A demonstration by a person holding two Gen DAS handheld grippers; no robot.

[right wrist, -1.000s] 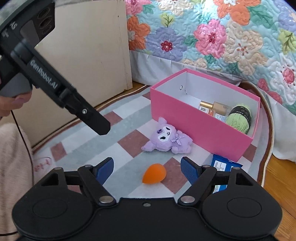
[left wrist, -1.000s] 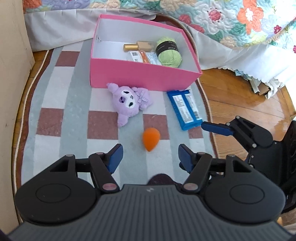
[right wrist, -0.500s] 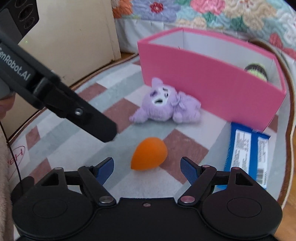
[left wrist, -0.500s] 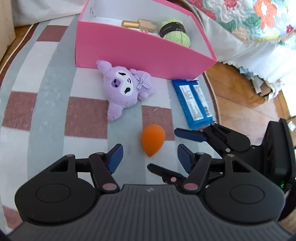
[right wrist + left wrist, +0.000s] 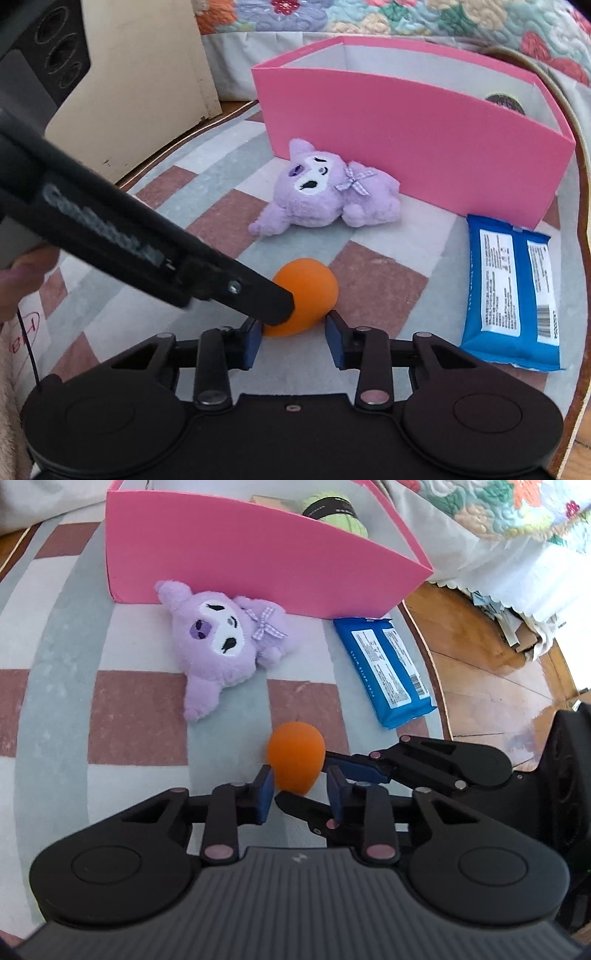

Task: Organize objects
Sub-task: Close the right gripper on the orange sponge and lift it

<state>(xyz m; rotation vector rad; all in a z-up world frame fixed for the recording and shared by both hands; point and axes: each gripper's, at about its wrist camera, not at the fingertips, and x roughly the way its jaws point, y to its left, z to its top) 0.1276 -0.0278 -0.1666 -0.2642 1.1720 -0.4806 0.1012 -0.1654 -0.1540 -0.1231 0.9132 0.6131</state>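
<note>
orange sponge (image 5: pixel 295 760) on checked rug (image 5: pixel 140 716), between both hand-held grippers. left hand-held gripper (image 5: pixel 301 794) and right hand-held gripper (image 5: pixel 293 339): fingers narrowed around the sponge, contact unclear. nearby: purple plush toy (image 5: pixel 225 642), blue wipes packet (image 5: pixel 388 668), pink box (image 5: pixel 258 554) with green yarn (image 5: pixel 340 513) partly hidden. floral bedspread (image 5: pixel 406 18) beyond.

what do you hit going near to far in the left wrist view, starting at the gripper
left gripper → orange sponge → purple plush → pink box → green yarn inside it
</note>
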